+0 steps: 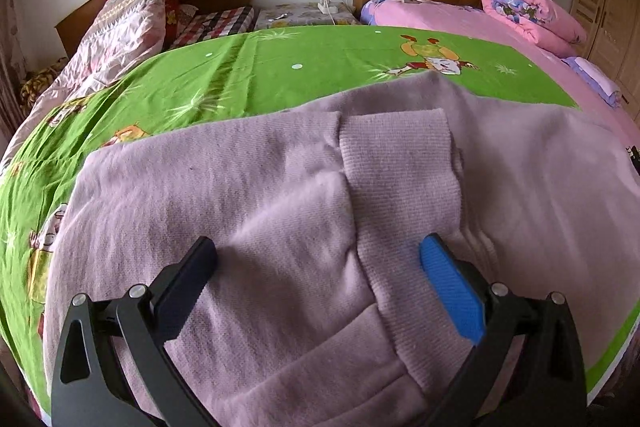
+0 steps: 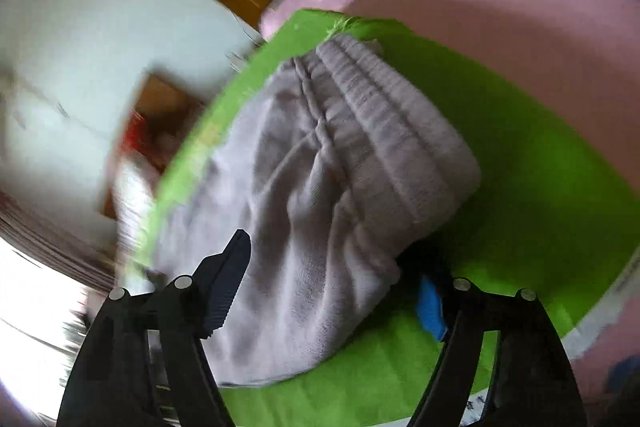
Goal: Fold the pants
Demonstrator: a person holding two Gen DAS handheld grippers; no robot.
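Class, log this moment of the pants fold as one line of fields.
pants: on green sheet | left gripper: open over cuff | right gripper: open astride pants edge

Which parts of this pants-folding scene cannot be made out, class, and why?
- Right view: blurred throughout; room details unreadable.
- Right view: blue finger partly hidden under the pants; contact unclear.
- Left view: pants' near end cut off by the bottom edge and fingers.
- Left view: sheet cartoons at left too distorted.
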